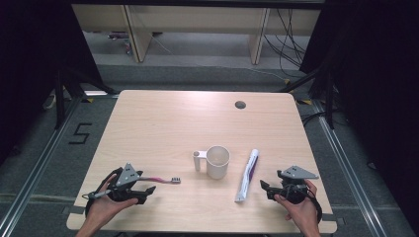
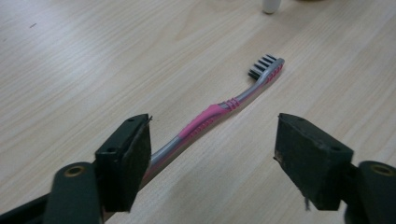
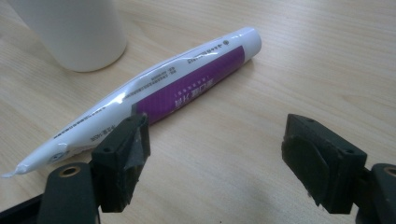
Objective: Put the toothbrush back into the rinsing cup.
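Note:
A pink and grey toothbrush (image 2: 219,109) lies on the table, its black bristles pointing away from my left gripper (image 2: 214,136). That gripper is open, and the handle's end runs under its left jaw. In the high view the toothbrush (image 1: 160,179) lies at the front left, with the left gripper (image 1: 142,191) at its handle end. A white and purple toothpaste tube (image 3: 187,79) lies just ahead of my open right gripper (image 3: 217,135), towards its left jaw. The high view shows the tube (image 1: 247,175) left of the right gripper (image 1: 267,189). A white mug (image 1: 217,161) stands between toothbrush and tube.
The wooden table (image 1: 163,123) has bare room across its far half, with a round cable hole (image 1: 240,104) near the back edge. The mug's base (image 3: 74,32) stands close beyond the tube's crimped end. Dark curtains and a grey floor surround the table.

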### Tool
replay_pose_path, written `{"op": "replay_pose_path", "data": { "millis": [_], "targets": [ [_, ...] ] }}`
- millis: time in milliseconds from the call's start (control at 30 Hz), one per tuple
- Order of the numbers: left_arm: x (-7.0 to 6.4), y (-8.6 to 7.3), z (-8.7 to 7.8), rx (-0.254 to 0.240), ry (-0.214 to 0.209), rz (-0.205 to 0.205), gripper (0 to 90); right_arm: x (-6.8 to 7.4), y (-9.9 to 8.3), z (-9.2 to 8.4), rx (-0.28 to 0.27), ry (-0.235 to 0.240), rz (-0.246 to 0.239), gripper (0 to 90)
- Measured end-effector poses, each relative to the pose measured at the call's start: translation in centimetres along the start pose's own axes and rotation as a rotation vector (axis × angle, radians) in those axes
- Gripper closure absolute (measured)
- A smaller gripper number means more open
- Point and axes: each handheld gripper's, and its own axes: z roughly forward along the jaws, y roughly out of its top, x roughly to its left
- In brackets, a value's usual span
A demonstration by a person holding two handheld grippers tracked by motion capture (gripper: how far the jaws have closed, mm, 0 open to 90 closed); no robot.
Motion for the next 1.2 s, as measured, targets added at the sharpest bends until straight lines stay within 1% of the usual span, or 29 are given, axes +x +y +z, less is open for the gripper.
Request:
{"op": "replay_pose_path", "data": {
  "millis": [33, 167, 200, 233, 267, 300, 333, 400, 433, 467, 500, 533, 567, 600, 633, 667, 733, 767, 800, 833, 867, 933, 967, 1000, 1033, 1067, 1133, 1167, 1200],
  "targets": [
    [0.1, 0.1, 0.0, 0.009, -0.01, 0.011, 31.0, 0.0, 0.0, 0.0, -0.005, 0.004, -0.005, 24.6],
    [0.5, 0.8, -0.1, 0.069, -0.03, 0.063, 32.9, -0.1, 0.0, 0.1, -0.002, 0.009, -0.015, 24.6],
    [0.5, 0.8, -0.1, 0.069, -0.03, 0.063, 32.9, -0.1, 0.0, 0.1, 0.0, 0.01, -0.01, 24.7],
    [0.5, 1.1, 0.0, 0.07, -0.039, 0.062, 33.0, -0.1, 0.0, 0.0, -0.001, 0.005, -0.009, 24.7],
    [0.6, 1.4, -0.1, 0.072, -0.044, 0.072, 32.5, -0.1, 0.0, 0.1, -0.008, 0.012, -0.003, 24.7],
    [0.7, 1.5, -0.1, 0.075, -0.043, 0.072, 31.7, -0.1, 0.0, 0.0, -0.003, 0.01, -0.007, 24.7],
    [0.9, 1.8, -0.1, 0.084, -0.043, 0.084, 30.7, -0.1, 0.0, 0.0, 0.003, 0.013, -0.003, 24.7],
    [1.1, 2.2, -0.2, 0.083, -0.042, 0.089, 30.9, -0.2, 0.0, 0.0, 0.002, 0.008, -0.015, 24.7],
    [1.3, 2.4, -0.2, 0.089, -0.043, 0.098, 30.8, -0.2, 0.0, 0.0, 0.002, 0.007, -0.013, 24.7],
    [1.3, 2.5, -0.1, 0.087, -0.056, 0.085, 31.0, -0.2, 0.0, 0.0, 0.0, 0.004, -0.016, 24.7],
    [1.5, 2.6, 0.0, 0.099, -0.058, 0.093, 30.8, -0.2, 0.0, 0.0, -0.004, 0.003, -0.017, 24.7],
    [1.5, 2.6, 0.0, 0.099, -0.058, 0.093, 30.8, -0.2, 0.0, 0.0, -0.004, 0.003, -0.017, 24.7],
    [1.6, 2.8, 0.2, 0.109, -0.058, 0.091, 31.2, -0.1, 0.0, 0.1, -0.006, 0.017, -0.007, 24.8],
    [1.6, 2.9, 0.3, 0.119, -0.065, 0.09, 31.6, 0.0, 0.0, 0.0, -0.004, 0.019, -0.003, 24.8],
    [1.5, 3.0, 0.4, 0.127, -0.065, 0.091, 31.8, -0.1, 0.0, 0.0, -0.002, 0.008, -0.014, 24.8],
    [1.6, 3.1, 0.5, 0.145, -0.073, 0.104, 32.0, -0.1, 0.0, 0.0, -0.004, 0.006, -0.026, 24.8],
    [1.5, 3.1, 0.7, 0.153, -0.078, 0.108, 33.8, -0.1, 0.0, 0.1, -0.002, 0.009, -0.024, 24.9],
    [1.5, 3.4, 0.8, 0.198, -0.095, 0.143, 34.4, 0.0, 0.0, 0.2, 0.001, 0.025, -0.005, 25.0],
    [1.5, 3.4, 0.8, 0.198, -0.095, 0.143, 35.4, -0.1, 0.0, 0.2, 0.0, 0.024, -0.014, 25.0],
    [1.7, 3.7, 1.1, 0.215, -0.101, 0.165, 36.8, -0.1, 0.0, 0.1, 0.0, 0.022, -0.013, 25.0],
    [1.7, 3.8, 1.2, 0.225, -0.106, 0.166, 37.6, -0.1, 0.0, 0.1, -0.002, 0.022, -0.015, 25.0],
    [2.0, 3.9, 1.6, 0.248, -0.107, 0.186, 38.5, 0.0, 0.0, 0.1, -0.001, 0.021, -0.017, 25.1],
    [2.0, 3.9, 1.6, 0.248, -0.107, 0.186, 39.4, 0.0, 0.0, 0.1, -0.001, 0.021, -0.017, 25.1],
    [2.1, 4.0, 1.9, 0.275, -0.109, 0.19, 40.9, 0.3, 0.0, 0.0, 0.014, 0.033, 0.025, 25.1],
    [2.2, 4.1, 2.0, 0.287, -0.108, 0.203, 41.4, 0.0, 0.0, 0.2, -0.004, 0.026, -0.005, 25.2],
    [2.2, 4.2, 2.0, 0.298, -0.111, 0.204, 42.4, 0.0, 0.0, 0.2, -0.003, 0.026, -0.004, 25.3],
    [2.3, 4.3, 2.1, 0.303, -0.117, 0.209, 44.7, 0.1, 0.0, 0.1, 0.006, 0.033, 0.0, 25.3],
    [2.5, 4.6, 2.3, 0.326, -0.128, 0.231, 45.8, 0.0, 0.0, 0.1, 0.002, 0.033, -0.003, 25.5],
    [2.6, 4.8, 2.3, 0.347, -0.131, 0.242, 47.1, 0.0, 0.0, 0.1, 0.001, 0.033, -0.003, 25.5]
  ]
}}
